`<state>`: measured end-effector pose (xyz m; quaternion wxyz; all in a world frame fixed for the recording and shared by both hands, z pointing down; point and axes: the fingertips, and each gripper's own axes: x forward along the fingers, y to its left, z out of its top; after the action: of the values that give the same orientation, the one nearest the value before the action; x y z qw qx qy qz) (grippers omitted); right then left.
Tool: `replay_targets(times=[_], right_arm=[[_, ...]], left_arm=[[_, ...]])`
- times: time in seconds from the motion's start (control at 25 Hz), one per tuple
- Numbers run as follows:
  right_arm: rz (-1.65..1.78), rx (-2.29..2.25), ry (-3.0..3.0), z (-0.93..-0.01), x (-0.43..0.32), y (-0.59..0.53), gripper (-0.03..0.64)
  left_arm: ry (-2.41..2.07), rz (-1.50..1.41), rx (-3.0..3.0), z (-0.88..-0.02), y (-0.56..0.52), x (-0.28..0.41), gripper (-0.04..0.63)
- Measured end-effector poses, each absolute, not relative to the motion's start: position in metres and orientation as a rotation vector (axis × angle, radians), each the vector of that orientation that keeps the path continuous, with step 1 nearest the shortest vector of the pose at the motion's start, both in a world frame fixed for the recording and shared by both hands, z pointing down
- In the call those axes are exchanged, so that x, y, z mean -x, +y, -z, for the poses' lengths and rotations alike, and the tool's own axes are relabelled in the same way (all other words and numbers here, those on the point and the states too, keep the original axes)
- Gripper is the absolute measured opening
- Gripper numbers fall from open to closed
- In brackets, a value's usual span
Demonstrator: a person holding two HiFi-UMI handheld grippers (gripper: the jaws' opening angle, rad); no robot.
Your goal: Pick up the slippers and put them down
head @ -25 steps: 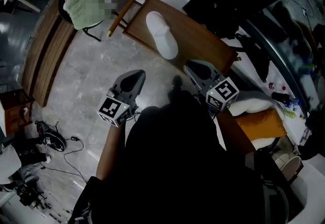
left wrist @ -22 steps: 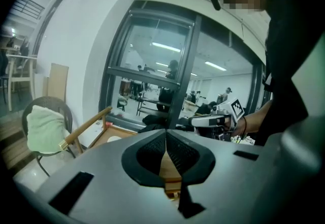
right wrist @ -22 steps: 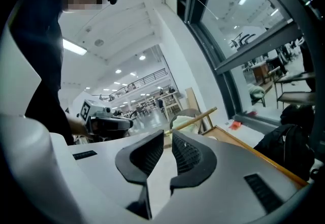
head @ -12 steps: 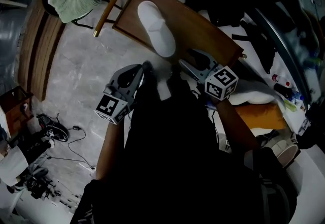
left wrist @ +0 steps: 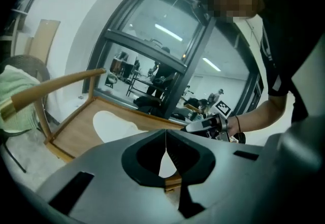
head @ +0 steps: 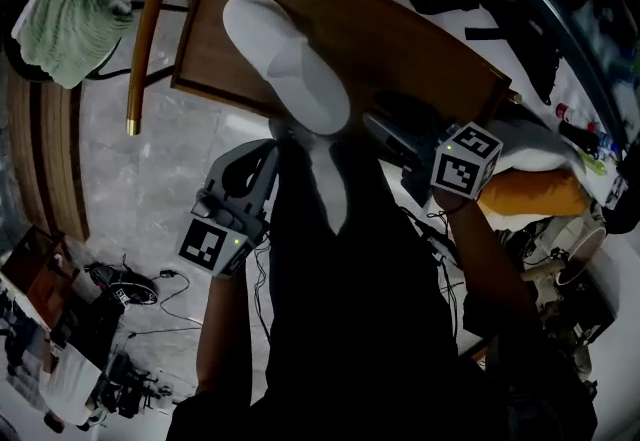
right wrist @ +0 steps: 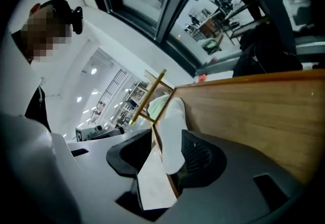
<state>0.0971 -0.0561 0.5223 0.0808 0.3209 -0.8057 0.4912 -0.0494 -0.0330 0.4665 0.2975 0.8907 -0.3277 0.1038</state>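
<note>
**Slipper resting at the tabletop's near edge**

The white slipper [head: 285, 59] is lying on the wooden tabletop [head: 400, 39]. The right gripper [right wrist: 162, 152] is opening wide around it, pads not touching. The left gripper [left wrist: 165, 139] is hovering nearby, jaws pressed together. A green towel [head: 65, 24] is draping a chair beyond.

Between the left gripper [head: 271, 149] and the right gripper [head: 385, 129], a long white shape [head: 330, 191] is half covered by the person's dark clothing [head: 350, 329]; what it is cannot be told. The right gripper, jaws opening with the white fabric slipper [right wrist: 170, 126] between them, hides that slipper's near end.
</note>
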Motion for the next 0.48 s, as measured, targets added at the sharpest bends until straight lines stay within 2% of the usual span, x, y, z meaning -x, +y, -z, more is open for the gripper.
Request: replay_targets(times=[0.48], right_arm=[[-1.708,-0.794,-2.203,-0.58,-0.077,-0.035,0.183]], left_arm=[[-0.787,-0.31,-2.445,-0.518,-0.039,0.031,0.012]])
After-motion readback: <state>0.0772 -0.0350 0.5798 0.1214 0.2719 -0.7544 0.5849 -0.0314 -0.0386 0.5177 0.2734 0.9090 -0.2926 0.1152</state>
